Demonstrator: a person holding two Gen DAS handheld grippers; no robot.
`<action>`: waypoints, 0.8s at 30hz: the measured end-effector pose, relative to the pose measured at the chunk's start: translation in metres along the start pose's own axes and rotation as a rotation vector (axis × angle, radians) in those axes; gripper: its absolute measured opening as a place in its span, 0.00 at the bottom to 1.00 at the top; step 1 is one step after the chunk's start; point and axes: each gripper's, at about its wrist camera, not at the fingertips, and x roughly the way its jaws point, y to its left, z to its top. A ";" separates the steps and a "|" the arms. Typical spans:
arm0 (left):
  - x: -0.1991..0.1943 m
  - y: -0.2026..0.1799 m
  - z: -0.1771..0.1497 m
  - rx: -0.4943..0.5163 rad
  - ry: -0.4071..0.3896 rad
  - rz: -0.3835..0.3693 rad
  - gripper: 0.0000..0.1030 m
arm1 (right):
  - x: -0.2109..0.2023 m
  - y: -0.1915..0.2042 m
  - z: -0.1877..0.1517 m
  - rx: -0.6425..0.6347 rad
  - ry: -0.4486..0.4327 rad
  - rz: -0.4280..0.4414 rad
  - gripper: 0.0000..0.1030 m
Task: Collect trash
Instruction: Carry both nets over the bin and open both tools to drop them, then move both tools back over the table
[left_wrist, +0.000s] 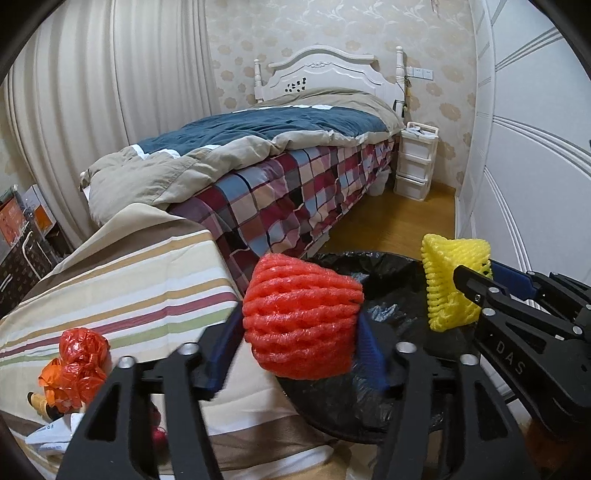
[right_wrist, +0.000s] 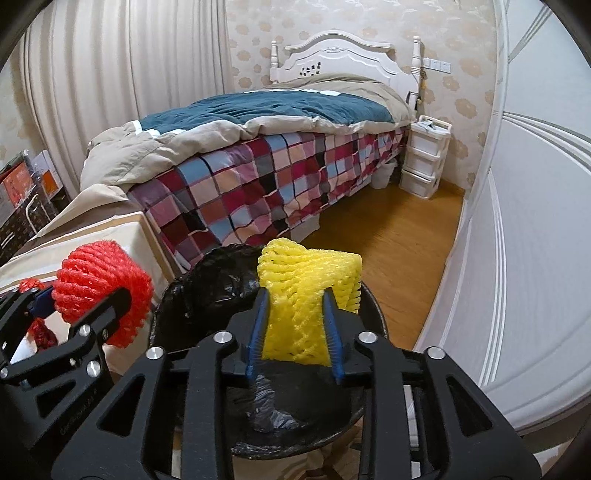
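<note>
Leftmost, crumpled orange bags (left_wrist: 79, 365) lying on a striped cloth (left_wrist: 129, 288), with white paper scraps just beside them at the near edge. Further back, stacked boxes (left_wrist: 22, 229) against a pleated curtain (left_wrist: 92, 92).

Next, left gripper (left_wrist: 299, 343) pointing forward and down, blue pads closed on a red net (left_wrist: 299, 321). Foam sleeve held off the cloth, bulging past the fingertips and hanging over the cloth's right edge and the near rim of the bin (left_wrist: 388, 291). Pads touching both sides of the net in the left wrist view.

Centre, round bin lined with a black bag, standing on the wooden floor (left_wrist: 399, 221) between the striped cloth and the wardrobe (left_wrist: 535, 147). Behind it, a bed (left_wrist: 295, 192) with a checked sheet, a beige and teal quilt and a white headboard.

Right of the red net, right gripper (right_wrist: 295, 317) clamped on a yellow net (right_wrist: 306, 295). Pads pressing its lower half from both sides, upper half flaring out above the fingertips. Net held in the air over the open bin, near the far right rim, clear of the liner. Both nets side by side but apart.

Far right, white drawers (left_wrist: 415, 158) at the head of the bed, then the white wardrobe doors.
</note>
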 end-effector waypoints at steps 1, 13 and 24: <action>-0.001 -0.001 -0.001 0.002 -0.005 0.001 0.69 | 0.000 -0.001 0.000 0.002 -0.001 -0.005 0.34; -0.004 0.005 -0.001 -0.026 -0.007 0.034 0.79 | -0.006 -0.007 -0.001 0.012 -0.012 -0.032 0.47; -0.018 0.018 -0.006 -0.056 -0.012 0.043 0.80 | -0.013 -0.004 -0.001 0.012 -0.012 -0.020 0.55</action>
